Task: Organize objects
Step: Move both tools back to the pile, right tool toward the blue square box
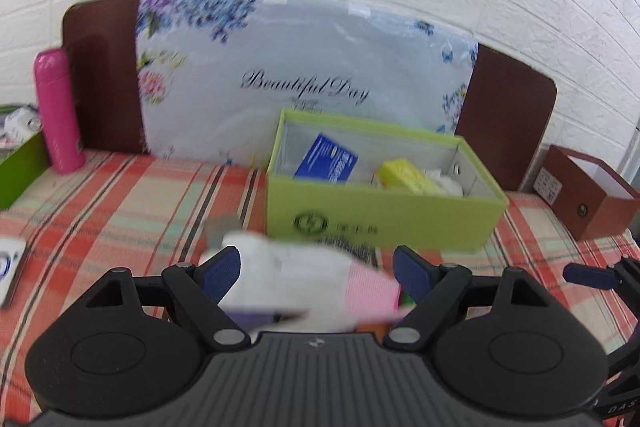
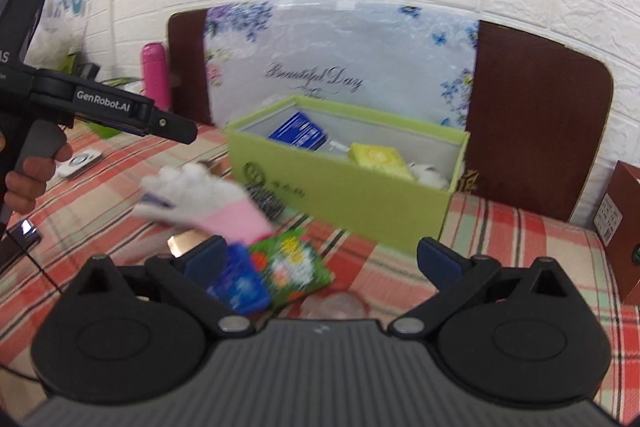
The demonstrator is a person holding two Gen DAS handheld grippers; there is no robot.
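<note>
An open lime-green box (image 1: 380,223) (image 2: 340,195) stands on the plaid cloth, holding a blue carton (image 1: 326,163) (image 2: 298,135), a yellow carton (image 1: 408,177) (image 2: 380,159) and something white. A white and pink glove (image 1: 304,275) (image 2: 200,199) lies on the cloth in front of it. My left gripper (image 1: 316,267) hovers open above the glove without touching it; the right wrist view shows it at the left (image 2: 172,129), held by a hand. My right gripper (image 2: 322,259) is open over a green packet (image 2: 296,267) and a blue packet (image 2: 240,287), gripping nothing.
A flowered cushion (image 1: 304,67) leans on a brown headboard behind the box. A pink bottle (image 1: 58,111) (image 2: 155,75) and a green container (image 1: 20,171) stand at the left, a brown box (image 1: 588,195) at the right. A white gadget (image 2: 80,163) lies left.
</note>
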